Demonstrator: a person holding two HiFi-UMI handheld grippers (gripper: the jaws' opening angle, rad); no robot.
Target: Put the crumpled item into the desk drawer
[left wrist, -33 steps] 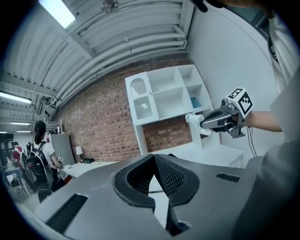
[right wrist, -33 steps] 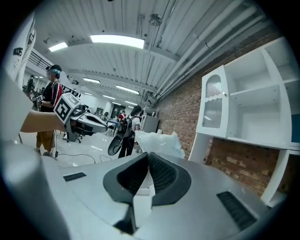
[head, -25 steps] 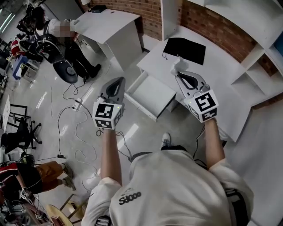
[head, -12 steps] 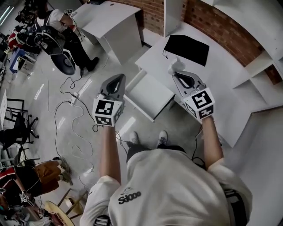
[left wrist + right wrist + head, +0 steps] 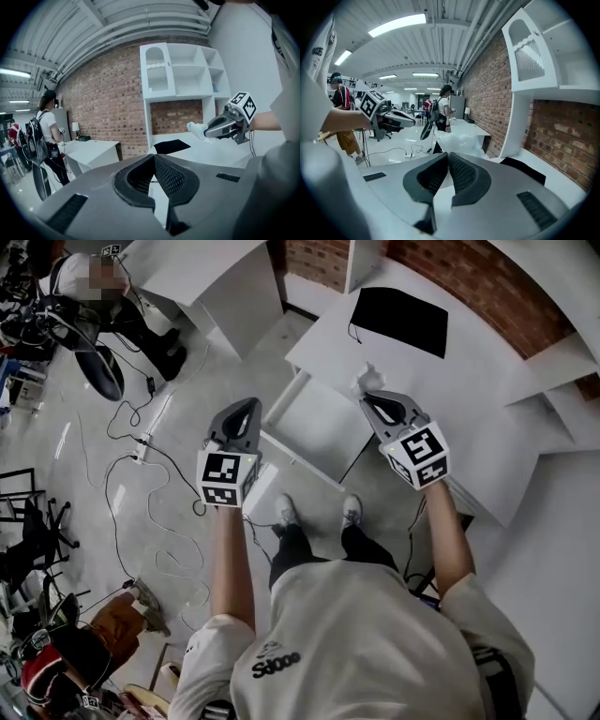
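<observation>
Head view shows the desk drawer (image 5: 323, 427) already pulled out from the white desk (image 5: 487, 409), its inside bare as far as I can see. My right gripper (image 5: 367, 396) is closed on the crumpled item (image 5: 366, 381), a pale wad pinched at the jaw tips. The right gripper view confirms this: the pads meet, with the wad bunched just past them. The item hangs in the air over the desk's front edge, just beside the drawer's far right corner. It is not over the opening and not inside it.

My left gripper (image 5: 249, 409) is held out over the floor to the left of the drawer. Its jaws are together with nothing between them, and it touches nothing.

Assessment: drawer open and item picked up are both done. Left to do is to carry the wad across over the drawer, lower it in and let it go. Whether the drawer must then be pushed shut, the task does not say.
</observation>
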